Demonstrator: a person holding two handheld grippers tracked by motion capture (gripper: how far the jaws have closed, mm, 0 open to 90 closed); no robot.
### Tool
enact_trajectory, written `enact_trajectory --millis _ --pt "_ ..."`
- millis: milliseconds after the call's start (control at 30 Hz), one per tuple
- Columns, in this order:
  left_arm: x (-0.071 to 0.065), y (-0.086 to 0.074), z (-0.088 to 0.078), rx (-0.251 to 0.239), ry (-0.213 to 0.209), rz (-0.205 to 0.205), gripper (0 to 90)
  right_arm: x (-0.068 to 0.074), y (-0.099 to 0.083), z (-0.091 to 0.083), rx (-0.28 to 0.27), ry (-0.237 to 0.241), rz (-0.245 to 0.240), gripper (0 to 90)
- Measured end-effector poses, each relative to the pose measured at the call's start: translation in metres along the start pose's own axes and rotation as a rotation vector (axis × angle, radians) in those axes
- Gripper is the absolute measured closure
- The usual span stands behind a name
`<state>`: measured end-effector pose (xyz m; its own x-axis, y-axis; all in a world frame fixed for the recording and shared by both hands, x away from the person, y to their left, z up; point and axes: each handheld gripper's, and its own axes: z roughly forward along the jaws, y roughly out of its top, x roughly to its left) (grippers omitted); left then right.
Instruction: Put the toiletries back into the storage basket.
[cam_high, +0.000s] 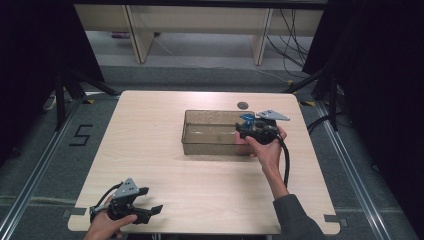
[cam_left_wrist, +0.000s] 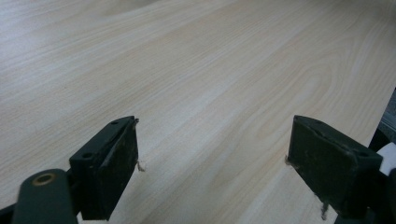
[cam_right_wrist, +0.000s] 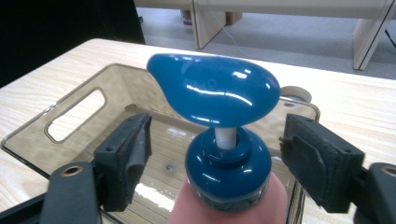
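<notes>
I see the blue pump bottle (cam_right_wrist: 227, 140) standing between my right gripper (cam_right_wrist: 217, 156)'s pads, its pump head (cam_right_wrist: 212, 91) above the collar, a pale pink body just showing below; the jaws are spread, with a gap on each side, so they are not pinching it. It sits at the right end of the clear brown bin (cam_high: 200, 142), which lies at about two o'clock from the table (cam_high: 165, 165)'s centre. In the high view the right gripper (cam_high: 248, 131) hangs at the bin's three o'clock end. A small grey disc (cam_high: 243, 105) lies on the tabletop at the bin's one o'clock. My left gripper (cam_high: 147, 200) rests at seven o'clock, near the front edge, jaws spread wide over bare wood (cam_left_wrist: 196, 84).
</notes>
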<state>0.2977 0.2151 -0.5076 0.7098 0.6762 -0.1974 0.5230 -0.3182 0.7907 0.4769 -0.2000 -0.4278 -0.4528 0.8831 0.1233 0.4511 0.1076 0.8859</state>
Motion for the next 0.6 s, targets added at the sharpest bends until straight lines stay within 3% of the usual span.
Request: enact_trajectory --millis 133,267,333,467,600 --pt "0.001 0.000 -0.001 0.011 0.007 0.008 15.5 0.000 0.000 -0.004 -0.009 -0.004 0.003 23.4" --pt "0.001 0.000 -0.001 0.006 0.007 0.001 15.5 0.003 0.001 -0.008 -0.009 0.009 0.055 22.4" --pt "0.001 0.000 -0.001 0.007 0.006 0.003 15.5 0.001 0.001 -0.010 -0.017 0.013 0.028 21.9" --pt "0.000 0.000 -0.001 -0.002 0.007 -0.007 15.5 0.003 -0.001 -0.013 -0.013 0.037 0.069 20.9" --pt "0.001 0.001 0.000 -0.001 0.004 -0.003 15.5 0.002 -0.003 -0.014 -0.011 0.036 0.069 20.9"
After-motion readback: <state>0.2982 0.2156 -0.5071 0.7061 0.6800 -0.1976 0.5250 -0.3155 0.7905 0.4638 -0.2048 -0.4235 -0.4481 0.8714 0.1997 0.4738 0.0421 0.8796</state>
